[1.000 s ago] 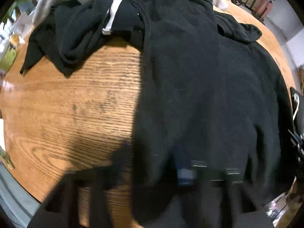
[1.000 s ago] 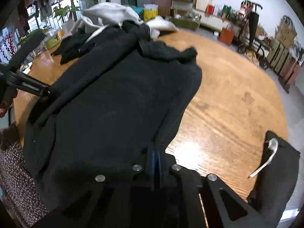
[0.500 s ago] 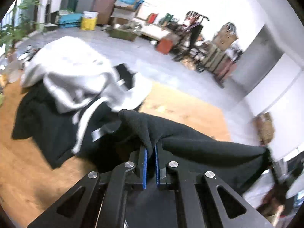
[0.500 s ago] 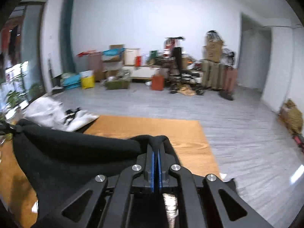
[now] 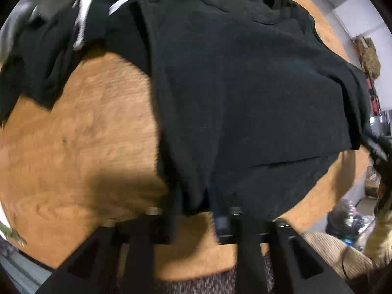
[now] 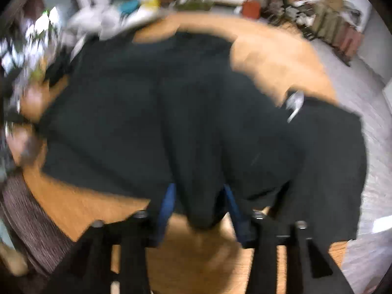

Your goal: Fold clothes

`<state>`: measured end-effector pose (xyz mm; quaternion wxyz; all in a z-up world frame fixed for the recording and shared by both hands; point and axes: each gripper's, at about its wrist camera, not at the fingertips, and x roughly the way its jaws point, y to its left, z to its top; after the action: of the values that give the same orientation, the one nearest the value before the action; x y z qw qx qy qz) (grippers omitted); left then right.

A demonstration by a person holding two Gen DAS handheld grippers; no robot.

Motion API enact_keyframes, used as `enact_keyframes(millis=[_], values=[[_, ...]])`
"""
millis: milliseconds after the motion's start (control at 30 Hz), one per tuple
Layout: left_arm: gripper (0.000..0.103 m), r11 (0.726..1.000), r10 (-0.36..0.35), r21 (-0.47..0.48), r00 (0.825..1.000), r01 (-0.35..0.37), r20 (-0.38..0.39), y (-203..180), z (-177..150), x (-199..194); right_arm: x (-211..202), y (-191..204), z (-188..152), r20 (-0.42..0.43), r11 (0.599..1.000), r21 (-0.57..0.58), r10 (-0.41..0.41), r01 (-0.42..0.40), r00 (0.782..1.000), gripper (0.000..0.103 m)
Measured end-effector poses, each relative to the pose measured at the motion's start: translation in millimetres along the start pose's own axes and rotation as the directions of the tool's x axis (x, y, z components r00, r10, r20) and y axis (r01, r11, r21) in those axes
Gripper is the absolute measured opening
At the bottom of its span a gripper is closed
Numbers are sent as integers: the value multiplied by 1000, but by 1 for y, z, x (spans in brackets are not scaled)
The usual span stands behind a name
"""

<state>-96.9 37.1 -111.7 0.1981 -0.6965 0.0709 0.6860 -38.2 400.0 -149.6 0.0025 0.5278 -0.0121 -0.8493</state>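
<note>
A black shirt [image 5: 245, 85] lies folded over on the round wooden table [image 5: 85, 127]; its near edge hangs toward me. It also fills the right wrist view [image 6: 171, 112]. My left gripper [image 5: 196, 208] is open, its jaws spread on either side of the shirt's near hem. My right gripper [image 6: 201, 208] is open too, blue pads [image 6: 167, 205] apart with a fold of the black cloth between them. Both views are blurred by motion.
A heap of black and grey-white clothes [image 5: 61, 24] lies at the table's far left. Another black garment with a white drawstring [image 6: 325, 161] hangs at the right. Boxes and clutter [image 6: 330, 19] stand across the room.
Both grippers, raised and shut on the shirt half a second ago, have come down over the table and opened. The shirt now lies doubled on the table.
</note>
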Motion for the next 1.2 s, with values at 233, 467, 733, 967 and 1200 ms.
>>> enact_keyframes(millis=[233,467,733,967,1200], values=[[68,994,20,-111,966,9,258,29,62,-60,-22,-13,98,238,996,-28,-75,83,968,80],[68,966,247,-163,909,-202,335,26,176,-6,104,-2,199,94,984,-97,-139,148,986,78],[17,970,231,-134,932,-201,280,40,189,20,149,2,211,46,985,-115,-124,128,991,6],[15,990,72,-139,887,-9,456,58,181,-82,64,5,232,249,981,-90,-147,174,957,3],[14,964,29,-173,572,199,820,56,165,-280,-131,25,293,640,975,14,-179,221,747,3]])
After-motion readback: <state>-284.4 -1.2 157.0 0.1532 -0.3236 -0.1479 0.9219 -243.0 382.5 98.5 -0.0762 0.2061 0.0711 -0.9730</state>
